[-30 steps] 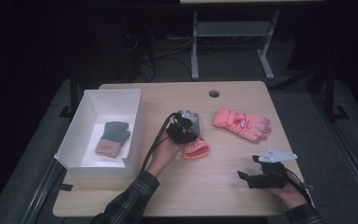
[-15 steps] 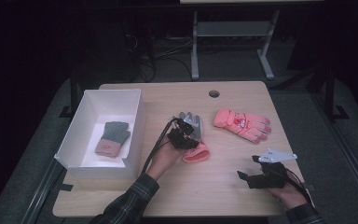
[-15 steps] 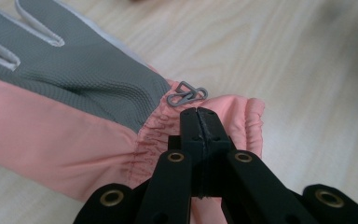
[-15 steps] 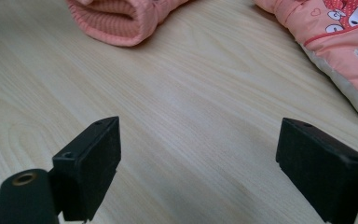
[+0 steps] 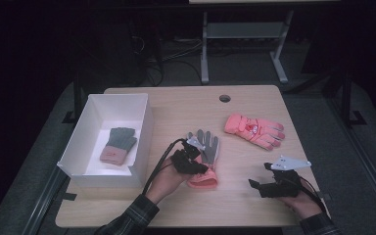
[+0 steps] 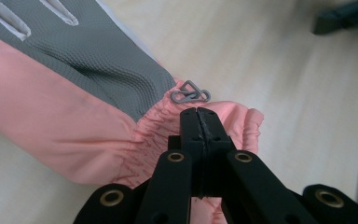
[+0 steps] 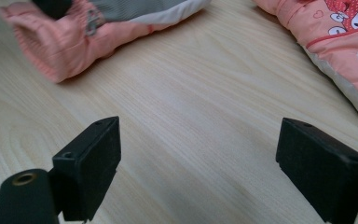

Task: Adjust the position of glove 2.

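- The left gripper was clamped on the gathered cuff of the pink and grey glove, which lay palm up near the middle of the table.
- The white box sat at the left of the table and held a small grey glove; it was judged the likely destination.
- For a clean carry, the pinch should stay on the cuff; the glove should be lifted clear of the table before crossing the box's right wall, so that the fingers do not snag on the rim.
- The right gripper rested at the near right with its jaws apart and nothing between them.
- The left gripper view showed the jaws pressed together on the cuff fabric just below a small grey clip, a detail too small to tell from above.
- The high view alone gave the box's position and the whole second pink glove at the far right.
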Demonstrator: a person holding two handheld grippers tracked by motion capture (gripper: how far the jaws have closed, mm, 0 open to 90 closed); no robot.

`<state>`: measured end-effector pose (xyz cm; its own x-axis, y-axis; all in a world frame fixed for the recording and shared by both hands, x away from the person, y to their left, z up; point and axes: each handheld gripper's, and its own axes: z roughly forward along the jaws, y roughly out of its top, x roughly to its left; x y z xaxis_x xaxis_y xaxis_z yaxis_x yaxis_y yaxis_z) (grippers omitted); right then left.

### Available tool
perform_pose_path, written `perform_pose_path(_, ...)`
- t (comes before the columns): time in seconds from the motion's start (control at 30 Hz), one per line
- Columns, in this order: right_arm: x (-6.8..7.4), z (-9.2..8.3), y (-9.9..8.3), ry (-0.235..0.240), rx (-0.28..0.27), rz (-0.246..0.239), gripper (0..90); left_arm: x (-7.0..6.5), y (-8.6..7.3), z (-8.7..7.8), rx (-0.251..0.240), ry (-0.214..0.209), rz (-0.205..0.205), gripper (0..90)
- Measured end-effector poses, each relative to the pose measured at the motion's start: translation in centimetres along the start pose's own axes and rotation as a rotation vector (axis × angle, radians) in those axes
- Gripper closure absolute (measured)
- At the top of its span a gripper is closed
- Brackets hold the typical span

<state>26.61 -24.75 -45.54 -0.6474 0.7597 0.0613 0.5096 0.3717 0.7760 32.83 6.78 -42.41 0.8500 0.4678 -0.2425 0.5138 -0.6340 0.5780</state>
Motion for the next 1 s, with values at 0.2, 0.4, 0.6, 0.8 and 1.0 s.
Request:
perform_pose_path(0.2,0.0,0.0,0.0,-0.002,0.0,-0.001,13.7,-1.2,-0.5,-0.7,0.01,-0.011,0.026,89.8)
perform_pose_path(0.4,0.0,0.1,0.0,-0.003,0.005,-0.002,13.7,0.1,1.9,-1.0,-0.037,0.033,0.024,89.8)
perform_pose_path(0.6,0.1,0.1,0.0,-0.003,0.006,0.001,13.6,2.1,3.6,-0.3,-0.054,0.099,0.002,89.8)
perform_pose_path(0.8,0.0,0.1,0.0,0.0,0.002,-0.002,13.7,3.7,4.5,1.5,-0.013,0.139,-0.006,89.8)
perform_pose_path(1.0,0.0,0.1,0.0,0.001,0.006,-0.002,13.7,3.5,4.3,2.5,0.028,0.142,0.018,89.8)
